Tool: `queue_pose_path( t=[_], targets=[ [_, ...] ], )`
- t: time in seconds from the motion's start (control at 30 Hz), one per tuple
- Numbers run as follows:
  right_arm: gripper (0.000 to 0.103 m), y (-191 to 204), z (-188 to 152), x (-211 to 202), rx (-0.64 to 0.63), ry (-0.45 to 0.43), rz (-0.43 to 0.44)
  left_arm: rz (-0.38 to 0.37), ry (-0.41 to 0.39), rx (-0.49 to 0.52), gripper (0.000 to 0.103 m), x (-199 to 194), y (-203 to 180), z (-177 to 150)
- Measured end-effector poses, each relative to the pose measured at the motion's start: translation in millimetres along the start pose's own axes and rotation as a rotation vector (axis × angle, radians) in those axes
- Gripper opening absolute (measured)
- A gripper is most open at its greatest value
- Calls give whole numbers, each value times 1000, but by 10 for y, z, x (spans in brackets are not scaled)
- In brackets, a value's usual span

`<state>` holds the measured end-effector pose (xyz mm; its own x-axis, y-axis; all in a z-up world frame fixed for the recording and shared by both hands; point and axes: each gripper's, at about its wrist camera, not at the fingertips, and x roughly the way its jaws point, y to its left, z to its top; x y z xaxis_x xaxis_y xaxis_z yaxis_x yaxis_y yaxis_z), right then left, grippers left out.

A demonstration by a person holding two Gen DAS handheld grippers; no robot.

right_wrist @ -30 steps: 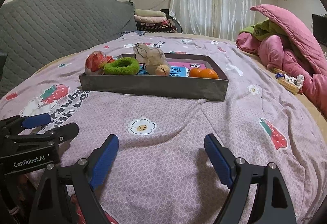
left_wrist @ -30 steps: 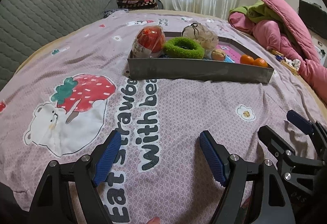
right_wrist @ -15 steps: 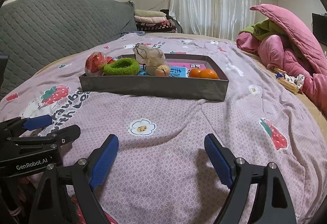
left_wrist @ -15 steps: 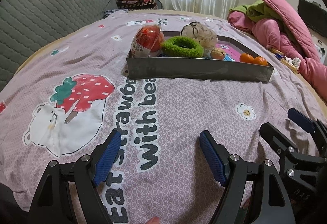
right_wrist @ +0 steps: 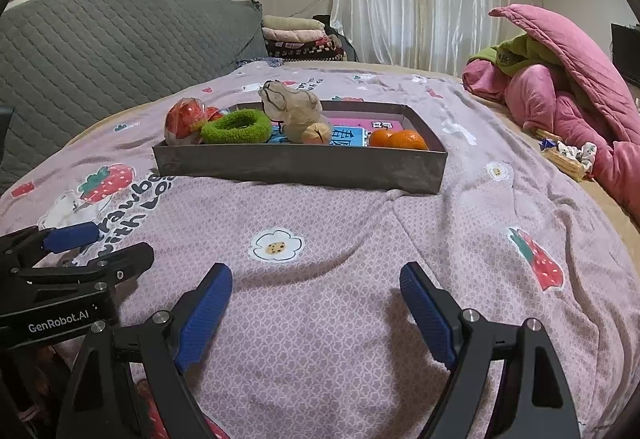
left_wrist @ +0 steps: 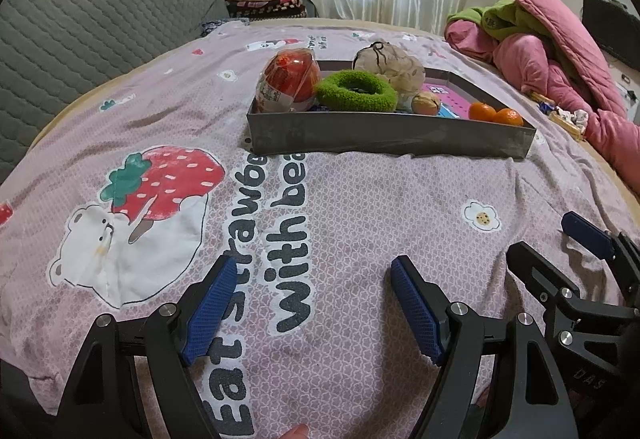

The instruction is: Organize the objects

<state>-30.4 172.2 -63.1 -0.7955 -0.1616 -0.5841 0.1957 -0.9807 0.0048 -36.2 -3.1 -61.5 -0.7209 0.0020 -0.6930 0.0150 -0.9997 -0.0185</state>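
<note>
A grey metal tray [left_wrist: 384,135] [right_wrist: 296,167] sits on the pink bedspread ahead of both grippers. In it lie a red wrapped ball [left_wrist: 290,79] [right_wrist: 182,119], a green fuzzy ring [left_wrist: 356,91] [right_wrist: 236,127], a beige mesh pouch [left_wrist: 394,65] [right_wrist: 292,107], a walnut [left_wrist: 426,103] [right_wrist: 317,133] and two oranges [left_wrist: 496,113] [right_wrist: 398,139]. My left gripper [left_wrist: 316,303] is open and empty, low over the bedspread. My right gripper [right_wrist: 316,309] is open and empty, beside the left one.
A grey quilted headboard [left_wrist: 88,27] stands on the left. Pink and green bedding [left_wrist: 552,51] [right_wrist: 568,87] is piled at the right. Folded blankets [right_wrist: 300,35] lie at the back by a white curtain. Small packets [right_wrist: 568,155] lie near the pile.
Both views have shifted only slightly; the tray appears a touch closer. Both grippers stay open and empty.
</note>
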Motion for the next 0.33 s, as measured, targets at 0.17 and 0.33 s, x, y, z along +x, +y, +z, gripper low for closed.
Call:
queue_pose_path(
  t=[0.17, 0.33],
  targets=[
    [85, -4, 8, -12, 0, -6, -1, -5, 0, -2, 80, 2, -5, 2],
    [85, -21, 16, -15, 8, -6, 4, -20, 0, -4, 80, -11, 11, 2]
  ],
)
